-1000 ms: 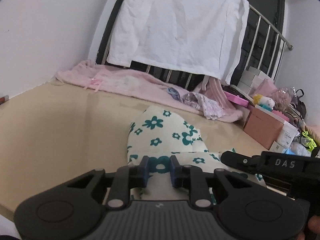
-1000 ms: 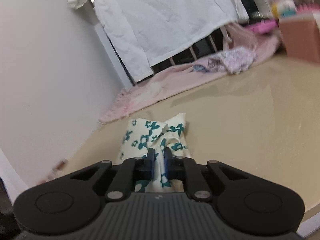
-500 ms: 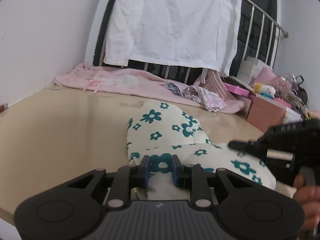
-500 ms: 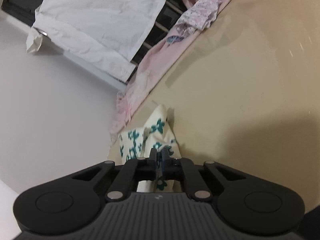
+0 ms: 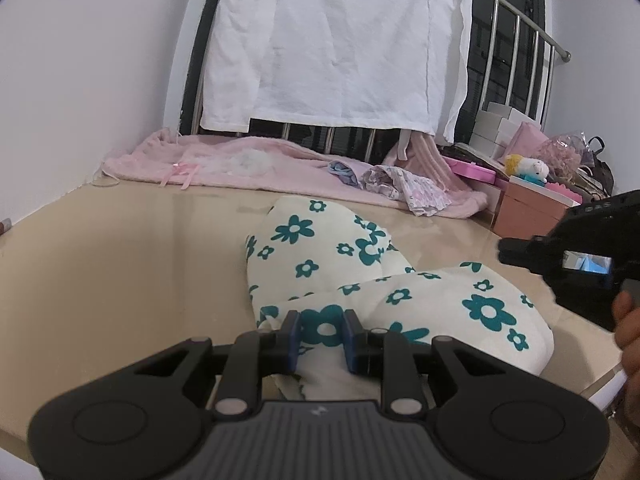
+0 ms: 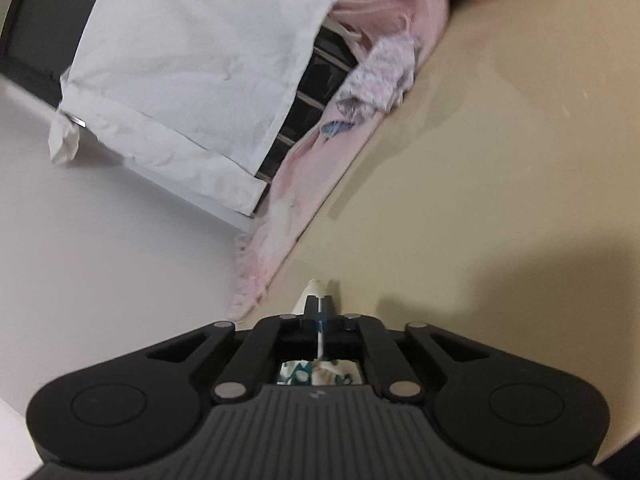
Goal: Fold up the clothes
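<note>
A cream garment with teal flowers [image 5: 332, 264] lies bunched on the beige tabletop [image 5: 120, 260]. My left gripper [image 5: 320, 336] is shut on the garment's near edge, blue pads pressing a thick fold. The right gripper [image 5: 520, 254] shows at the right edge of the left wrist view, held by a hand [image 5: 630, 332], with the cloth ballooning toward it. In the rolled right wrist view, my right gripper [image 6: 319, 306] is shut on a thin edge of the same garment [image 6: 316, 289], whose tip pokes past the fingertips. The rest of the cloth is hidden under that gripper.
A pink blanket [image 5: 248, 164] with small clothes [image 5: 404, 188] lies along the table's far edge. A white sheet [image 5: 340, 44] hangs over a metal rail [image 5: 516, 4]. Boxes and toys [image 5: 528, 188] crowd the right side. A white wall [image 5: 80, 60] stands at left.
The right gripper rolled strongly and travelled right with the cloth edge, stretching the garment out wider. The left gripper kept its place and its hold.
</note>
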{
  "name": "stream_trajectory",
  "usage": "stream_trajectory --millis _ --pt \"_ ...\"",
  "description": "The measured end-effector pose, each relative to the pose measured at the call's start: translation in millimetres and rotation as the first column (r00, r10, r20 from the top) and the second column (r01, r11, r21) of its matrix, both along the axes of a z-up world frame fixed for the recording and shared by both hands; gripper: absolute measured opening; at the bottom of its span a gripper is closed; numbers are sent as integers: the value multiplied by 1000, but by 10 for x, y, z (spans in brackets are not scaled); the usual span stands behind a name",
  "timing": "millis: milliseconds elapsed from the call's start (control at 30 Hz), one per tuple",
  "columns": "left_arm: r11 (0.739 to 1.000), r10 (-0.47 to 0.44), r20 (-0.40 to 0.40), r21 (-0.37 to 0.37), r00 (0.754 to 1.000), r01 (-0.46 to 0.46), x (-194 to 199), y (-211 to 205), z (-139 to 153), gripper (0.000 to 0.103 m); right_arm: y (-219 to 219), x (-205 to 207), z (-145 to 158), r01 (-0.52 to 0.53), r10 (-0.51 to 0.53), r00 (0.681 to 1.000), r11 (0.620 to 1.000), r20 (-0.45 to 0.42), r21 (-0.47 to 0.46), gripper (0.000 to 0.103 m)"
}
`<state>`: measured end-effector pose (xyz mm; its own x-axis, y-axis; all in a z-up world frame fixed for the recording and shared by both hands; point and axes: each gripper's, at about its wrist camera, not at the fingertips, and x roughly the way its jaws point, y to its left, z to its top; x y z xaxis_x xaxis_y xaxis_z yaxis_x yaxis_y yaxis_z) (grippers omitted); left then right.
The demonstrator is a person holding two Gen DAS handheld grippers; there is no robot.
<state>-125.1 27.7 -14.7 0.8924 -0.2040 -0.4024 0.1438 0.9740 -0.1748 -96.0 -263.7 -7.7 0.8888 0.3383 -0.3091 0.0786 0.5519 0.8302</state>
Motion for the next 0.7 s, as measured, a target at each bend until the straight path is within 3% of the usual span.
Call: stream_trajectory --millis 133,200,233,333,467,533,567,633,700 --pt "1000 1 0 6 1000 -1 -2 -8 3 22 125 -46 47 -147 146 989 987 -33 -58 24" --pt "1000 0 -1 7 1000 0 -3 -5 6 22 210 -70 0 -215 213 976 975 -35 -56 20" --pt "1000 -2 0 12 1000 2 -2 -9 11 22 237 -85 -30 -235 233 972 971 -35 -52 2" --pt "1000 -7 -3 15 1000 7 -2 -8 19 22 153 -123 -93 -172 172 984 985 -44 -12 1" --pt "998 -9 5 -69 1000 10 -28 90 36 24 179 -250 55 -87 85 996 984 -19 -158 8" --pt "990 -8 19 -138 1000 11 -49 170 71 38 227 -306 144 -101 111 993 976 45 -194 14" --pt "983 -6 33 -182 999 12 -63 224 110 51 264 -331 191 -113 134 987 970 86 -214 16" --pt "984 -16 50 -175 999 24 -20 241 211 56 441 -329 299 -140 189 974 934 121 -328 19" --pt "995 -38 24 -89 999 40 91 174 249 52 682 -222 373 -172 236 968 876 89 -451 20"
